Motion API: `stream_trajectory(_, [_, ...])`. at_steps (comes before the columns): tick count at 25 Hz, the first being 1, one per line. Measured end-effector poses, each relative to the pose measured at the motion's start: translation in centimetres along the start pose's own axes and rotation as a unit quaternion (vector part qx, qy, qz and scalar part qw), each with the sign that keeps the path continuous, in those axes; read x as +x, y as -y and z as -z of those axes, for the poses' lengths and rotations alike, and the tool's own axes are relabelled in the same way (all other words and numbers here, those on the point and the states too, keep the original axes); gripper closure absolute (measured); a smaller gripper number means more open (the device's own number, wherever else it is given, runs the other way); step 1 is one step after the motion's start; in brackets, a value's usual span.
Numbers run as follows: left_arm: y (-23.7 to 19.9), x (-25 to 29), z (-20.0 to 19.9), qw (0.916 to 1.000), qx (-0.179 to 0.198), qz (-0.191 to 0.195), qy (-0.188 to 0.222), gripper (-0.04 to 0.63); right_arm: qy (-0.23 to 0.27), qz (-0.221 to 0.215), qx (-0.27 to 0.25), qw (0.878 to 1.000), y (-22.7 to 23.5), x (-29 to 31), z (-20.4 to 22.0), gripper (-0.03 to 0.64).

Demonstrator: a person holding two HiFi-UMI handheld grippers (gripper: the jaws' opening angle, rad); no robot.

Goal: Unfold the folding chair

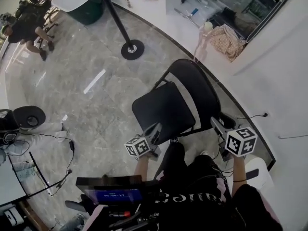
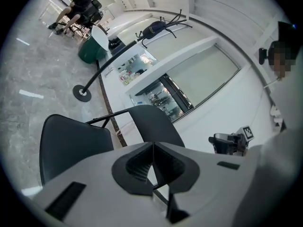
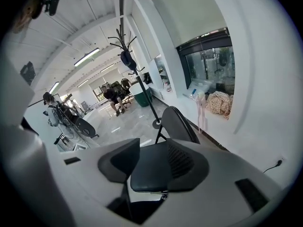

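Observation:
The black folding chair (image 1: pixel 161 110) stands opened out on the marble floor, its seat level and its backrest (image 1: pixel 197 88) toward the curved white wall. My left gripper (image 1: pixel 155 130) hovers just at the seat's near edge, shut with nothing between its pads. In the left gripper view the shut gripper (image 2: pixel 152 160) points over the seat (image 2: pixel 71 143) and backrest (image 2: pixel 154 124). My right gripper (image 1: pixel 217 124) hangs at the chair's right side, open. In the right gripper view the open gripper (image 3: pixel 150 162) frames the chair's seat from a distance, touching nothing, with the backrest (image 3: pixel 179 122) beyond.
A black post on a round base (image 1: pixel 132 49) stands on the floor beyond the chair. The curved white wall (image 1: pixel 269 81) runs close behind and right, with a patterned bag (image 1: pixel 226 40) on its ledge. A person (image 1: pixel 29 23) sits far left. Cables (image 1: pixel 48 138) lie at left.

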State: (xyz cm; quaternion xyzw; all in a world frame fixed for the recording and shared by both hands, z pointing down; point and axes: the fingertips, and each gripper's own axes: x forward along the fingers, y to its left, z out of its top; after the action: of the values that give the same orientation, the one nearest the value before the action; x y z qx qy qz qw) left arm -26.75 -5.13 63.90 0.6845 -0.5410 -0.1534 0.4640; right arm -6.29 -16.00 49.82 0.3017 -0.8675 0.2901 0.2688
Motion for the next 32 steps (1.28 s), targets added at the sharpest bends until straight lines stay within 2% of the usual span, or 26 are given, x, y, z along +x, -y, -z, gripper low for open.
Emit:
stream_trajectory(5, [3.0,0.3,1.3,0.9993,0.028,0.004,-0.025,0.584,0.012,-0.012,0.009,1.000,-0.8,-1.6,0.7,0.437])
stream_trajectory(10, [6.3,0.6,2.9,0.9987,0.046,0.000,-0.022,0.584,0.015,-0.021,-0.010,1.000,-1.7,-3.2,1.8,0.458])
stream_trajectory(15, [9.0,0.5,5.1,0.9970,0.070,-0.003,-0.031,0.584,0.020,-0.025,-0.013,0.999,-2.1,-5.6,3.5,0.524])
stream_trajectory(23, [15.2,-0.4,10.7,0.9948,0.101,-0.013,-0.004,0.584,0.044,-0.036,0.002,0.998,-0.9,-13.1,8.4,0.574])
stream_trajectory(29, [20.9,-2.0,16.2,0.9943,0.102,-0.011,0.031,0.584,0.043,-0.059,-0.017,0.997,-1.2,-19.5,13.8,0.580])
stream_trajectory(32, [23.7,-3.0,18.5,0.9907,0.131,-0.015,0.033,0.584,0.043,-0.073,-0.032,0.996,-1.6,-22.3,16.2,0.581])
